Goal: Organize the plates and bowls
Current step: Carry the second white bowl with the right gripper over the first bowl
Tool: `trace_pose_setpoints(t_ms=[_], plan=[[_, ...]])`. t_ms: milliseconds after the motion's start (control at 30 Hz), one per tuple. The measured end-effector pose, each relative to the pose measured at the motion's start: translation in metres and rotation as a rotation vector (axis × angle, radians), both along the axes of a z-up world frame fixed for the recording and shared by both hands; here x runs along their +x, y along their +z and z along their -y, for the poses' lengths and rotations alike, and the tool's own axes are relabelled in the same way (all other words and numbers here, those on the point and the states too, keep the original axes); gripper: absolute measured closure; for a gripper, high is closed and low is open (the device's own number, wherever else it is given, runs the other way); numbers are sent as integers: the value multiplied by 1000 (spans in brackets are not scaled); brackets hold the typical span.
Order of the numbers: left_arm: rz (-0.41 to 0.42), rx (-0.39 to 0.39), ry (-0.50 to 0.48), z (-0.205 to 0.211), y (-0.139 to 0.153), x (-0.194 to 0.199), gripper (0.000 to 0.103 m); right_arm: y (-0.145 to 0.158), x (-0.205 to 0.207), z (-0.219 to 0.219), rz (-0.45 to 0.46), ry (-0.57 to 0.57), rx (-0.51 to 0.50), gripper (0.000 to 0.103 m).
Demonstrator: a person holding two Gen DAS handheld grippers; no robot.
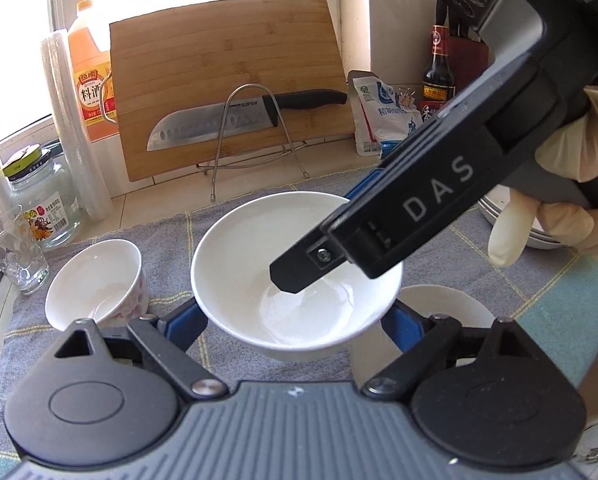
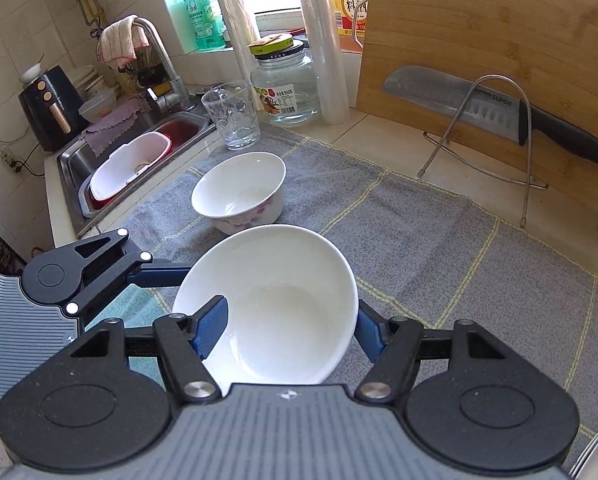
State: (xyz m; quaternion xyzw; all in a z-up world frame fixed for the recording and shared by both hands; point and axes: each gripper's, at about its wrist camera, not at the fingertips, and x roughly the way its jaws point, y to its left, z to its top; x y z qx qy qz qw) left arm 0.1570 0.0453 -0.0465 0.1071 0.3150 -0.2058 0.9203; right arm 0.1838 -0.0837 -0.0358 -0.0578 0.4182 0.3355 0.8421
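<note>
A plain white bowl (image 1: 295, 276) (image 2: 275, 308) is held above the grey towel (image 1: 171, 236) (image 2: 399, 232). My right gripper (image 2: 287, 324) grips its rim: one blue finger (image 2: 211, 326) lies inside the bowl, the other outside. In the left wrist view the right gripper (image 1: 399, 220) reaches in from the upper right. My left gripper (image 1: 295, 328) has its blue fingers on both sides of the same bowl; contact is hidden. A smaller white bowl with pink flowers (image 1: 97, 282) (image 2: 241, 190) stands on the towel to the left. A white plate (image 1: 447, 304) lies under the bowl at right.
A drinking glass (image 2: 231, 116), a glass jar (image 2: 287, 88) and plastic wrap rolls (image 2: 323, 40) stand behind the towel. A bamboo cutting board (image 1: 227, 80) with a knife (image 1: 235, 118) leans on a wire rack. The sink (image 2: 139, 152) holds a white tub. Stacked plates (image 1: 511, 220) sit at right.
</note>
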Motion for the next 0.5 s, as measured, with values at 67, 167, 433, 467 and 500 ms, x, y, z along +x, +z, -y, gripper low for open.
trace_pose_setpoints(t_ms=[67, 167, 433, 467, 500], plan=[[-1, -5, -6, 3, 2, -7, 11, 2, -8, 3, 2, -1, -2, 30], [-11, -19, -15, 6, 6, -16, 11, 5, -18, 9, 6, -7, -1, 29], [-15, -32, -50, 17, 10, -31, 11, 8, -41, 23, 14, -48, -2, 29], [-18, -33, -55, 18, 9, -32, 11, 7, -43, 25, 14, -53, -2, 29], [-22, -34, -61, 20, 9, -33, 11, 7, -44, 26, 13, -58, -2, 29]])
